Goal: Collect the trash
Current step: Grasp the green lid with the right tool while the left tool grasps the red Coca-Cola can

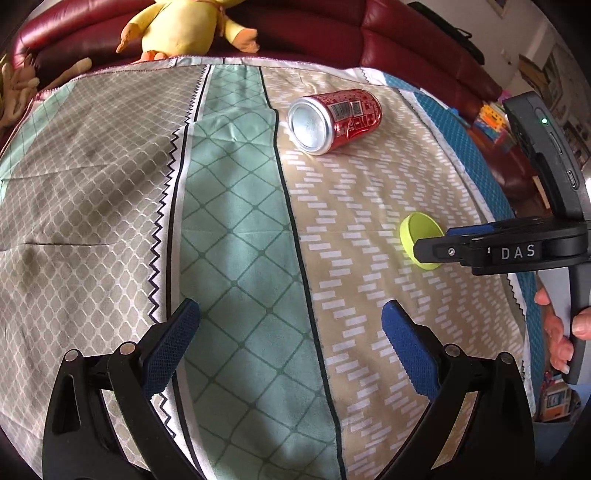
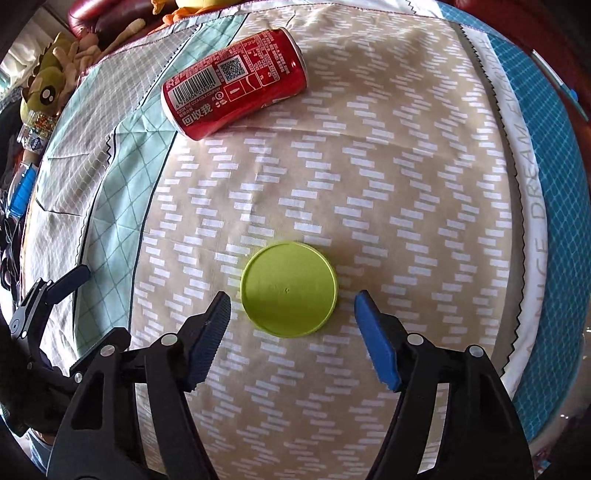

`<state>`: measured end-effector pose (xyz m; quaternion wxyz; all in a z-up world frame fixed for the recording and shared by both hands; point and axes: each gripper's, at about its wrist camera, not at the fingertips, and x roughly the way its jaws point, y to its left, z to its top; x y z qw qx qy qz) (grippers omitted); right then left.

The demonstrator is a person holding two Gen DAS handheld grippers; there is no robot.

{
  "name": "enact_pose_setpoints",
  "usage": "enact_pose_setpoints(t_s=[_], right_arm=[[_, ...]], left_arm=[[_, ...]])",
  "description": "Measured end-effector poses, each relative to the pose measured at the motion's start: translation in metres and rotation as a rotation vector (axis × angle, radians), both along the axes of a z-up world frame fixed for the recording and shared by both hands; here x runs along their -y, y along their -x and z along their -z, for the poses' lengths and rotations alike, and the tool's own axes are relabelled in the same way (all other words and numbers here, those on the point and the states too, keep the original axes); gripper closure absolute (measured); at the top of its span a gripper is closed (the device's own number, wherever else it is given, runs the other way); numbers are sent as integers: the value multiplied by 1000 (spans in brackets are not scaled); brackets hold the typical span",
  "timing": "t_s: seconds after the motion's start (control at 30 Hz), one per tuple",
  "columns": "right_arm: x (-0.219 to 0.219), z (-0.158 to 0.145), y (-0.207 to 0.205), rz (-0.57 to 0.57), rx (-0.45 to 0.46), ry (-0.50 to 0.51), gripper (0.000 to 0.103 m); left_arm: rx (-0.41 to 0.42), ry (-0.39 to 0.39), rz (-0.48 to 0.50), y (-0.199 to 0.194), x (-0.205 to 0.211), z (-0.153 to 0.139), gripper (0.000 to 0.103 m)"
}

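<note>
While two tools hang over the patterned cloth [image 2: 369, 177] on the surface, two pieces of trash lie on it: one red can [image 2: 234, 85] on its side and one flat green lid [image 2: 289, 288], well apart. The right tool [image 2: 291, 317] points down at the lid, its jaws standing apart on either side of the lid's near edge with gaps showing, nothing pressed. The left tool [image 1: 291, 321] stands wide over bare cloth, gripping nothing. One yellow plush toy [image 1: 184, 26] sits on the dark red sofa [image 1: 388, 33] behind the cloth.
</note>
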<state>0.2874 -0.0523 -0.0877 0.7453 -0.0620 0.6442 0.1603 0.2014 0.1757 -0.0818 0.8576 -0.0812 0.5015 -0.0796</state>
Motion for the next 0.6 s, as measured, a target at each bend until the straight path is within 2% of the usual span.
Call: enact_pose_setpoints(t_s=[0.07, 0.1, 0.3, 0.47, 0.6], right_arm=[[-5, 4, -1, 0, 1, 12, 40], [-7, 4, -1, -5, 18, 24, 50], [-13, -2, -15, -18, 43, 57, 50], [3, -18, -46, 34, 72, 51, 50], [13, -19, -67, 57, 49, 32, 50]], left_arm=[[0, 5, 1, -3, -3, 1, 4], [0, 6, 1, -4, -4, 1, 4], [12, -9, 33, -25, -1, -4, 4], [31, -80, 123, -72, 15, -20, 4], [47, -117, 172, -116, 28, -28, 4]])
